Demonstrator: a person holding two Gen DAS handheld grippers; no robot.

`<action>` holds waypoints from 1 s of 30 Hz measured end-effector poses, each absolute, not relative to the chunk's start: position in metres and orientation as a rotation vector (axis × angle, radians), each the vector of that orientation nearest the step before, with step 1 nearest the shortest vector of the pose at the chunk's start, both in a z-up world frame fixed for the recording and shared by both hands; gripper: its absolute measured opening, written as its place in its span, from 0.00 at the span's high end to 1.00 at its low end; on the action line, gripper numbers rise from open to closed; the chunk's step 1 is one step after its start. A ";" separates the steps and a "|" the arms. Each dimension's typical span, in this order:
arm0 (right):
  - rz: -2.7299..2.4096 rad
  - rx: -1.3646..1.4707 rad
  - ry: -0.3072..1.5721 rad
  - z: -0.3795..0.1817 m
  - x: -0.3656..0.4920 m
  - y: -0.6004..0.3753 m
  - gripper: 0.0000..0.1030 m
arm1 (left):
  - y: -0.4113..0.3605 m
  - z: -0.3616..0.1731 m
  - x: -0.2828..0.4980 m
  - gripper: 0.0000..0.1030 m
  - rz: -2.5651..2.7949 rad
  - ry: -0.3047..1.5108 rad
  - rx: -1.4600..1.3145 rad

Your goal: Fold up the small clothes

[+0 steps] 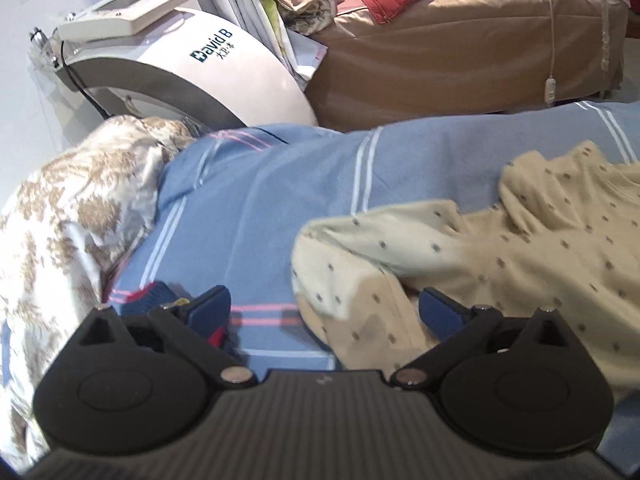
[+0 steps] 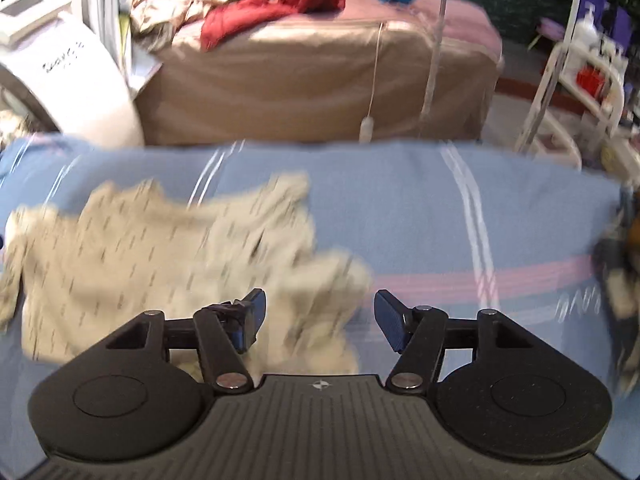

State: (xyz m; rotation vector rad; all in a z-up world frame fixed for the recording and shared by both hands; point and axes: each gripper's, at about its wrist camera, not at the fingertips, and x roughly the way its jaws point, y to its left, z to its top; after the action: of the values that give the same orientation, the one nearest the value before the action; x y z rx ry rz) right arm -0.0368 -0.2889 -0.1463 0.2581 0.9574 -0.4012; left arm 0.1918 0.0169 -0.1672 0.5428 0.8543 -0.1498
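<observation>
A small beige garment with dark dots [image 1: 500, 264] lies crumpled on the blue striped bedsheet [image 1: 280, 192]. In the left wrist view it fills the right half, one leg or sleeve end reaching toward me. My left gripper [image 1: 326, 312] is open, its jaws wide apart around that near end, the right finger [image 1: 440, 312] over the cloth. In the right wrist view the garment [image 2: 160, 260] lies left and centre, blurred. My right gripper [image 2: 320, 320] is open and empty just above the garment's right edge, on the bedsheet [image 2: 440, 220].
A floral quilt [image 1: 68, 232] is bunched at the left. A white machine [image 1: 180, 68] stands behind the bed. A tan covered bed [image 2: 312, 80] with red cloth [image 2: 280, 8] is beyond. A white rack [image 2: 580, 80] stands at right. A dark patterned item [image 2: 620, 280] lies at the right edge.
</observation>
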 end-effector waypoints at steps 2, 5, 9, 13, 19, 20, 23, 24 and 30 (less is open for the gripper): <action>-0.408 0.361 1.013 -0.164 -0.055 -0.281 0.05 | 0.025 -0.173 0.162 0.01 -0.206 0.906 0.480; -0.401 0.505 1.077 -0.188 -0.071 -0.274 0.19 | 0.024 -0.199 0.126 0.05 -0.277 0.984 0.515; -0.385 0.664 1.014 -0.200 -0.064 -0.267 0.21 | 0.006 -0.234 0.117 0.16 -0.298 0.988 0.646; -0.409 0.821 1.013 -0.221 -0.039 -0.264 0.47 | -0.017 -0.242 0.119 0.55 -0.380 0.996 0.618; -0.408 0.665 0.954 -0.181 -0.037 -0.272 0.96 | -0.027 -0.226 0.130 0.92 -0.424 1.108 0.445; -0.427 0.619 0.938 -0.171 -0.041 -0.286 0.96 | -0.022 -0.217 0.133 0.92 -0.427 1.103 0.406; -0.561 0.528 0.871 -0.135 -0.061 -0.345 0.96 | -0.004 -0.187 0.144 0.92 -0.405 1.055 0.342; -0.626 0.497 0.848 -0.123 -0.067 -0.369 0.96 | 0.002 -0.177 0.151 0.93 -0.392 1.039 0.330; -0.809 0.314 0.860 -0.094 -0.082 -0.452 0.31 | 0.032 -0.139 0.187 0.94 -0.306 0.973 0.293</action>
State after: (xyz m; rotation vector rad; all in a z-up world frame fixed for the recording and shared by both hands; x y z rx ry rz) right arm -0.0819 -0.4518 -0.0936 0.3143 0.8595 -0.8086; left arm 0.1866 0.0320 -0.1387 0.2933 0.9729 -0.3061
